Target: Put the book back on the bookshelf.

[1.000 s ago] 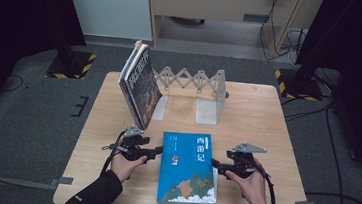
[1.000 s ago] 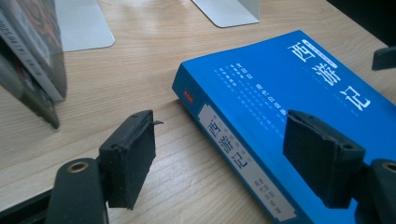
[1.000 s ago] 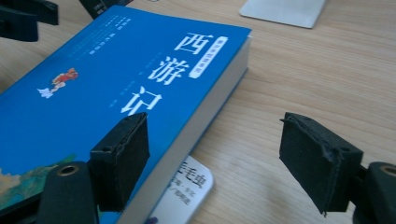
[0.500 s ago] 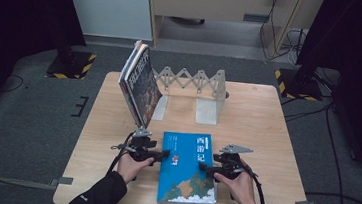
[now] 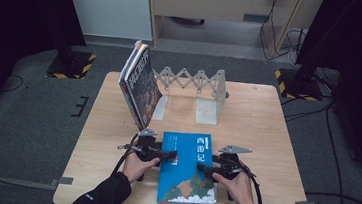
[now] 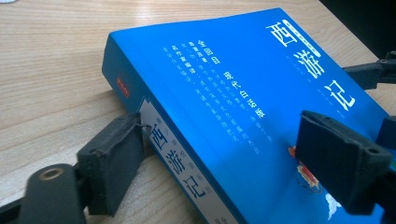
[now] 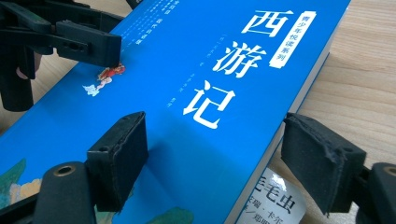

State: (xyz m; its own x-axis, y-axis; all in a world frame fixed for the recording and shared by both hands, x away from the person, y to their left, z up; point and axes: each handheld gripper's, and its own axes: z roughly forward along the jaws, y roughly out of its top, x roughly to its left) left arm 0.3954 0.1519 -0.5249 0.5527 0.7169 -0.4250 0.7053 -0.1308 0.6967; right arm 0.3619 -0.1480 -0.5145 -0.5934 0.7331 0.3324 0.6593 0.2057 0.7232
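While the blue book (image 5: 188, 168) lies flat on the near middle of the worktop (image 5: 267, 125), both tools flank it. Left tool (image 5: 169, 156): jaws have just been opening and now straddle the spine edge, one pad at the spine, the other above the cover, not pressing. Right tool (image 5: 202, 168): jaws apart astride the page edge, no grip. Since a second ago both hands have closed in on the book. Likely a two-sided lift toward the rack (image 5: 205, 92), where other books (image 5: 140, 85) lean.
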